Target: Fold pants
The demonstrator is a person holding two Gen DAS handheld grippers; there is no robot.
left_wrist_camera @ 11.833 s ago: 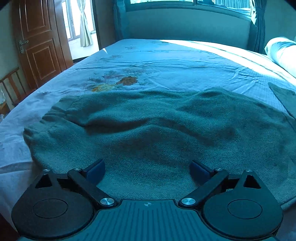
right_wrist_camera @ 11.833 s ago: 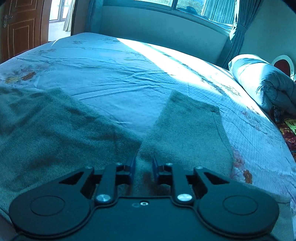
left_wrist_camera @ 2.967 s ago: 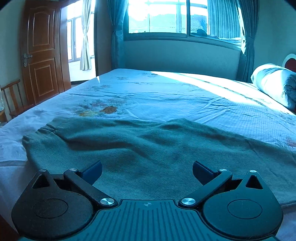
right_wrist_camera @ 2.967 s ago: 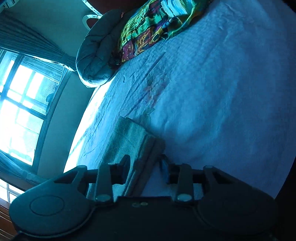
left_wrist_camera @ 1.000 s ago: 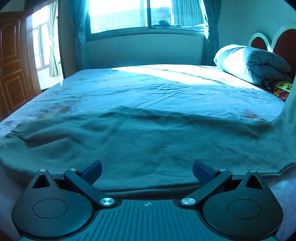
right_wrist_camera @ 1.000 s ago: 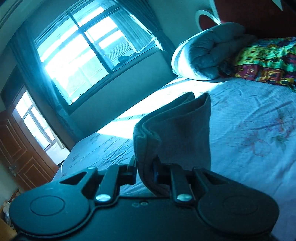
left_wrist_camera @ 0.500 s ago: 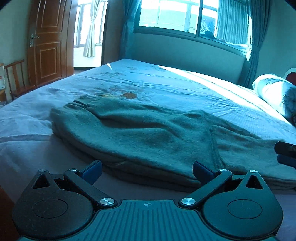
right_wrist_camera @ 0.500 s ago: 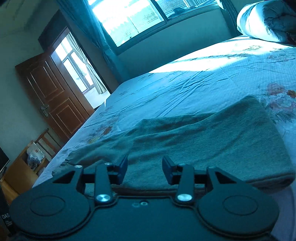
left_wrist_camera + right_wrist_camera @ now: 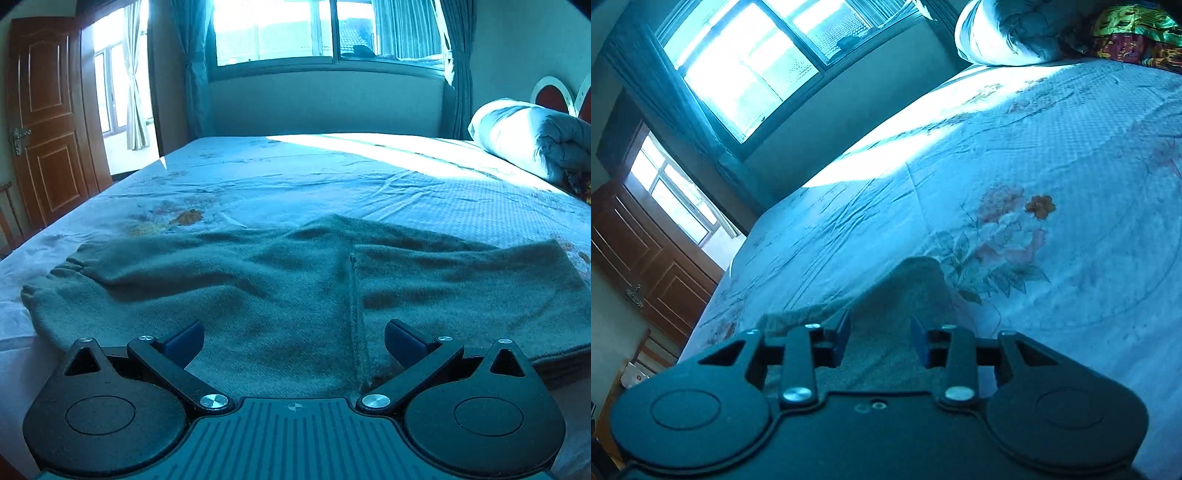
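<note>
Now the grey-green fleece pants [image 9: 295, 288] lie across the floral bedsheet [image 9: 332, 184], one end doubled over the middle. Left gripper [image 9: 294, 338] hovers above them at the near edge, jaws spread wide, nothing held. Right gripper [image 9: 880, 341] straddles the fabric's raised fold, jaws closing, pads not yet pressing it.

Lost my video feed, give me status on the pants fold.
Left gripper open above pants. Right gripper jaws closing, pants fabric between them, pads not pressing. Pants on bed, leg end folded across the middle. Nothing in the way.
</note>
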